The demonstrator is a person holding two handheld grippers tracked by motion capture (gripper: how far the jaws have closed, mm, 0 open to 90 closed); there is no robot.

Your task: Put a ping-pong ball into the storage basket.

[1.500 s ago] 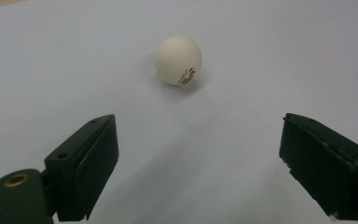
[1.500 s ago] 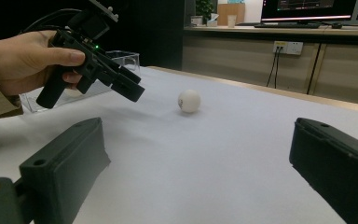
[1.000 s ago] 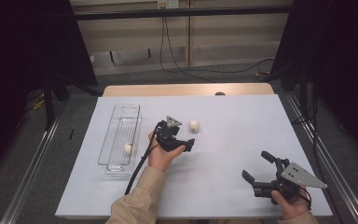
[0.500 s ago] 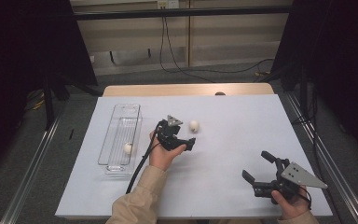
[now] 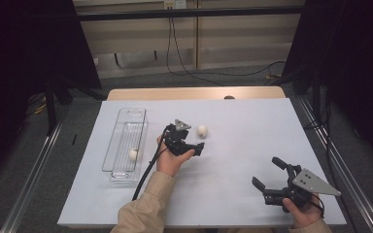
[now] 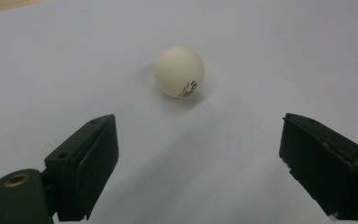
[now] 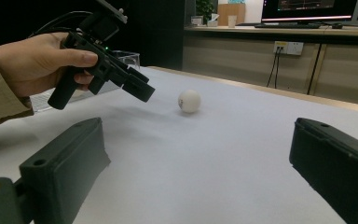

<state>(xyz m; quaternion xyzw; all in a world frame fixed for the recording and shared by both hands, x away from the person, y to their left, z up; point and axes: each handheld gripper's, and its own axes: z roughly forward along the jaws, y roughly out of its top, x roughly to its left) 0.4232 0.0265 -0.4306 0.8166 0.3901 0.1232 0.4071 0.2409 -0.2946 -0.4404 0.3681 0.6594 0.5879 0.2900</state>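
Worktop: white sheet [image 5: 252, 141] laid over a pale wooden top, whose far edge [image 5: 194, 93] shows as a bare strip.
Floor: grey carpet [image 5: 39, 184] on the left, right and far sides of the worktop.
Far wall: beige panels [image 5: 223, 29] with a socket plate [image 5: 171, 4] near the top; black cables [image 5: 184, 58] hang from it and trail over the floor.
Frame: dark bar [image 5: 189, 13] across the far side, dark curtains [image 5: 24, 43] left and right.
Rails: metal rails [image 5: 34, 170] run along the floor on both sides.
Right gripper view: wooden counter [image 7: 279, 31] with monitors [image 7: 310, 9] and a wall socket [image 7: 284, 47].
Light: dim, even.
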